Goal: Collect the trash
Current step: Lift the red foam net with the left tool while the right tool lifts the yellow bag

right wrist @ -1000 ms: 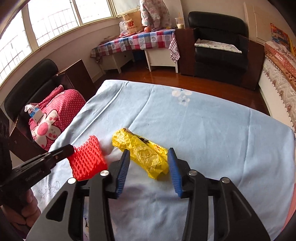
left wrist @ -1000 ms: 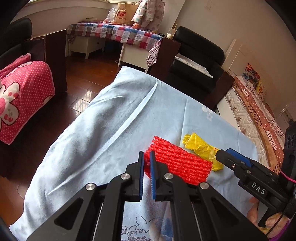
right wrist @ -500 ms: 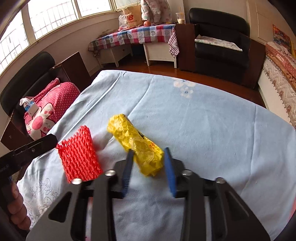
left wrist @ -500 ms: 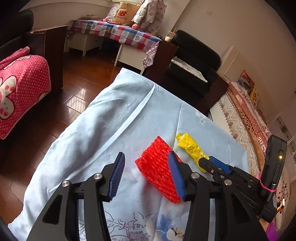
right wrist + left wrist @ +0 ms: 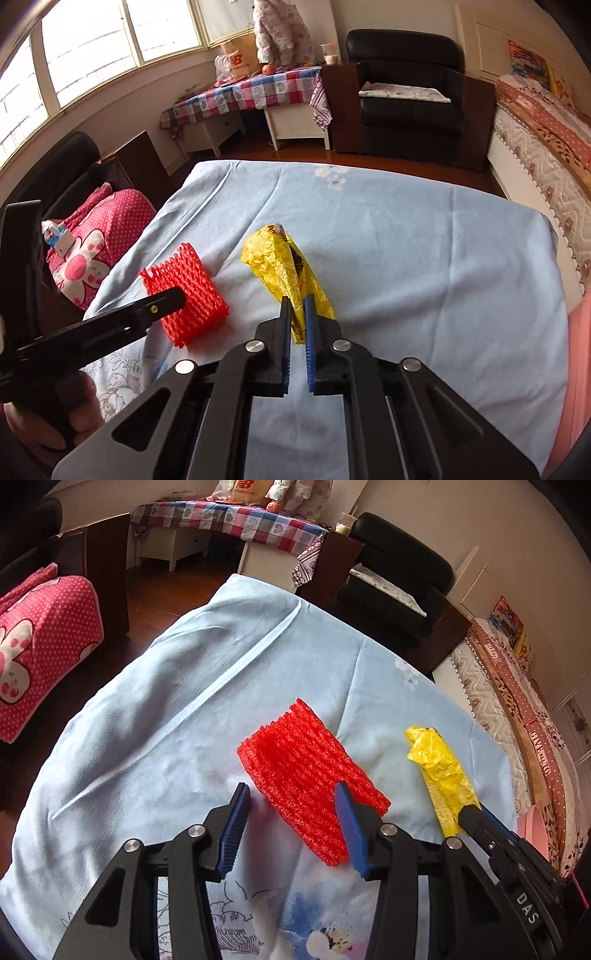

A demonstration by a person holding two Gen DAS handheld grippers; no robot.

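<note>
On the pale blue cloth-covered surface (image 5: 424,251), the right hand-held gripper (image 5: 297,325) pinches the near end of the yellow wrapper (image 5: 284,269). Just beside it, the left hand-held gripper (image 5: 291,812), jaws just narrowing yet apart, straddles the red foam net (image 5: 306,760), not gripping.

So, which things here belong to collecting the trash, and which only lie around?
Belong to the job:
- red foam net
- yellow wrapper

Only lying around:
- pink dotted blanket
- paper bag
- black armchair
</note>
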